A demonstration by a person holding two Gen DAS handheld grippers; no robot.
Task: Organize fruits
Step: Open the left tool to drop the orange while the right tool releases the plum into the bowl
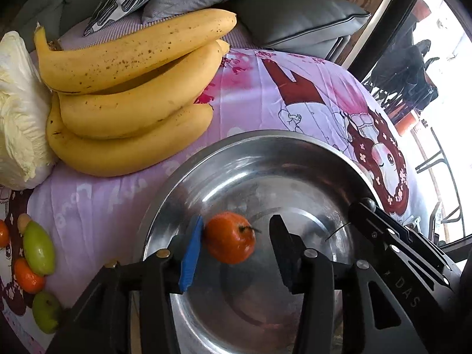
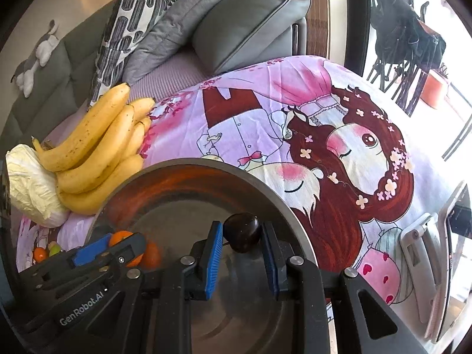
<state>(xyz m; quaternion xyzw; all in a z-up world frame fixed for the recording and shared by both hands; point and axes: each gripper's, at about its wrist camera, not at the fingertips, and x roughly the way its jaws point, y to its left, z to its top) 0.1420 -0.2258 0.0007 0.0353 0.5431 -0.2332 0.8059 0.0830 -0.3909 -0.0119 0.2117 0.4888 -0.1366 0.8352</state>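
A wide steel bowl [image 1: 224, 150] sits on a pink cartoon-print cloth [image 1: 265, 97]. My left gripper [image 1: 236, 224] hangs over the bowl, open. A small orange fruit [image 1: 230, 237] lies between its pads, against the blue left pad [image 1: 191, 253] and clear of the dark right one. In the right wrist view my right gripper [image 2: 242, 224] is over the same bowl [image 2: 265, 183], shut on a dark round plum [image 2: 242, 233]. A bunch of bananas [image 1: 132, 88] lies behind the bowl on the left.
A pale cabbage [image 1: 20, 103] rests against the bananas. Green fruits [image 1: 38, 247] and small oranges [image 1: 28, 275] lie on the cloth left of the bowl. Grey cushions [image 2: 250, 26] line the sofa behind. A window and a chair frame stand to the right.
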